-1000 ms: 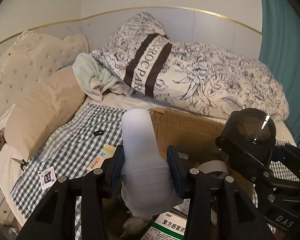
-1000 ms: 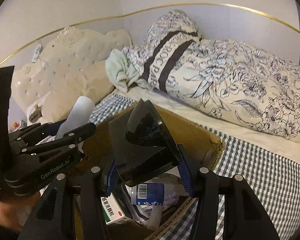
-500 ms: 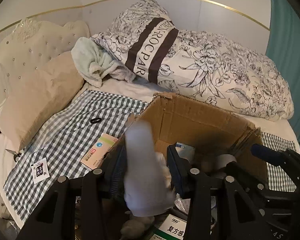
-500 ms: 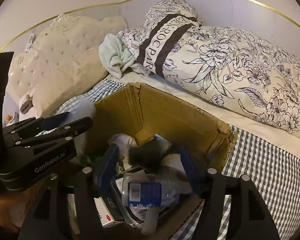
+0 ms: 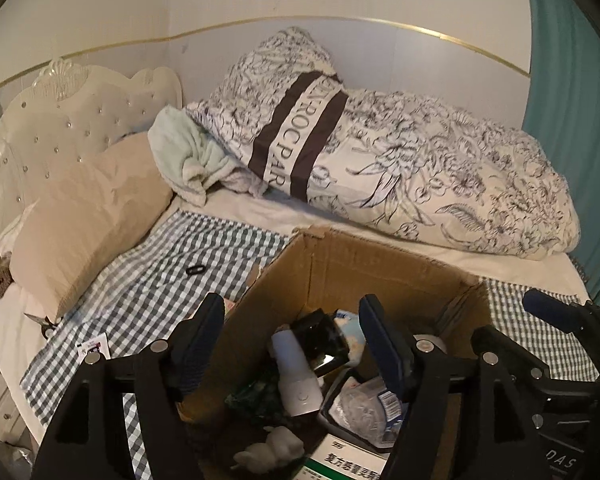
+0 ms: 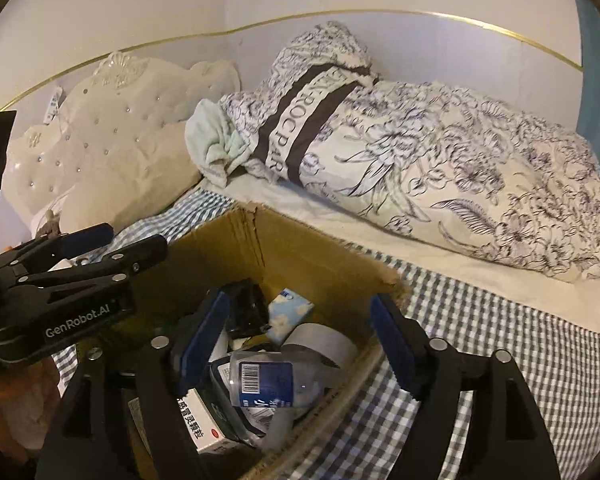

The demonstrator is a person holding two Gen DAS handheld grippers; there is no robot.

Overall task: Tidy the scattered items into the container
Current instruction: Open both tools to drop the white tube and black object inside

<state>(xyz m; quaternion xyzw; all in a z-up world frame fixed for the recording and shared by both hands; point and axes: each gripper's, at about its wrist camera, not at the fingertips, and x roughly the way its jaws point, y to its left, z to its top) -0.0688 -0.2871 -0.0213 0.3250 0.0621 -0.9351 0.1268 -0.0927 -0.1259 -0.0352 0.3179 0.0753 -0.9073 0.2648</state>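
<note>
Standing open on the checked bedspread [image 5: 156,280], the cardboard box [image 5: 380,276] is being hovered over by both grippers. The left gripper [image 5: 292,340] is being spread wider, its jaws parting with nothing pressed between the pads; the white bottle [image 5: 296,376] and the dark, glossy black object [image 5: 320,340] are lying loose in the box below, between the pads but untouched by them. The right gripper [image 6: 300,344] is likewise being opened, and nothing is being grasped by it; beneath it a clear bottle with a blue barcode label [image 6: 266,376], a white medicine carton with a red dot [image 6: 200,420], a pale blue patterned packet [image 6: 290,314] and a roll of tape [image 6: 324,344] are resting inside the box. A green-and-white medicine carton [image 5: 348,460] and a small pale figure [image 5: 272,452] are being seen at the box's near end in the left view. Outside the box, on the bedspread, a small black ring [image 5: 195,270], a small sachet [image 5: 94,348] and scissors [image 5: 44,322] are still lying. A floral duvet [image 5: 440,172] and a beige pillow [image 5: 88,220] are being kept at the far side of the bed.
</note>
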